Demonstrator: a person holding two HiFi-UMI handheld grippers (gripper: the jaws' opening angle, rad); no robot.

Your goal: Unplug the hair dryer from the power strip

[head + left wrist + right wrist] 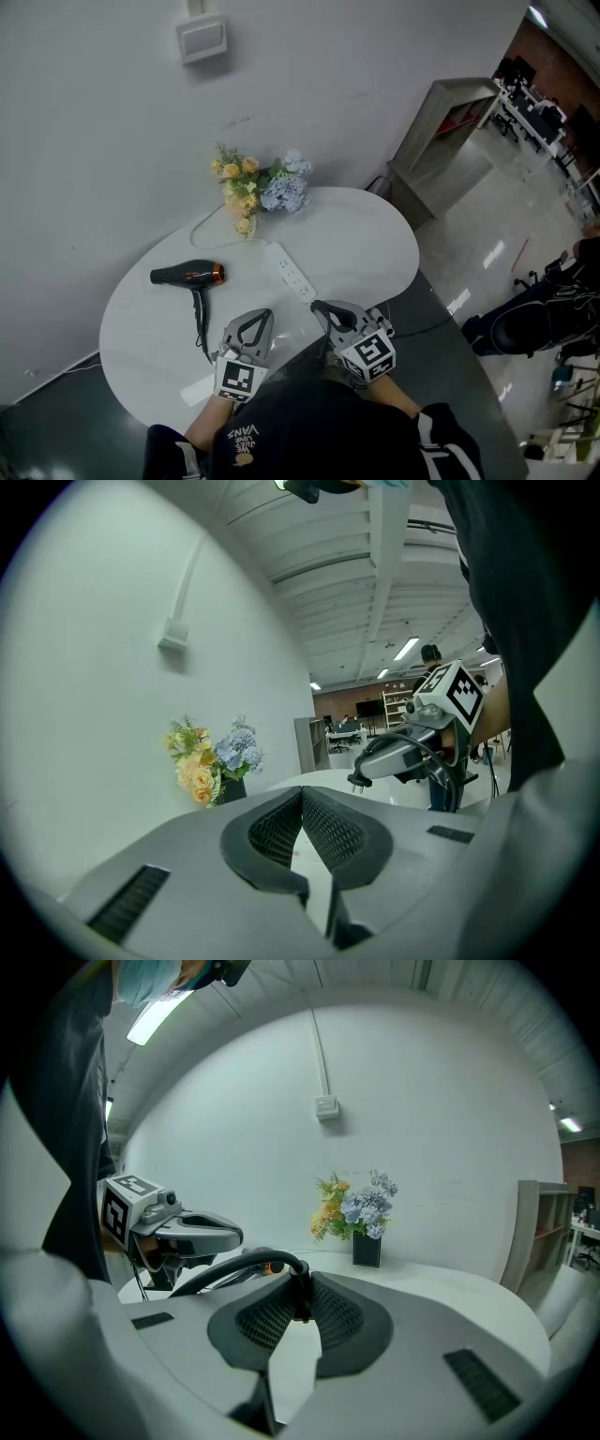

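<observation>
Though unplugged, one hair dryer (187, 276), one power strip (291, 271).

The left tool (302, 808) fills the foreground in grey, its dark meshed pads (272, 832) pressed together with nothing between them. Beyond it, the right tool (370, 764), with its black-and-white marker cube, grips a black two-pronged plug (357, 780) whose black cable (433, 754) loops back along it. A bouquet of yellow and pale blue flowers (212, 759) stands on the round white counter (309, 778) by a plain white wall (112, 724).
</observation>
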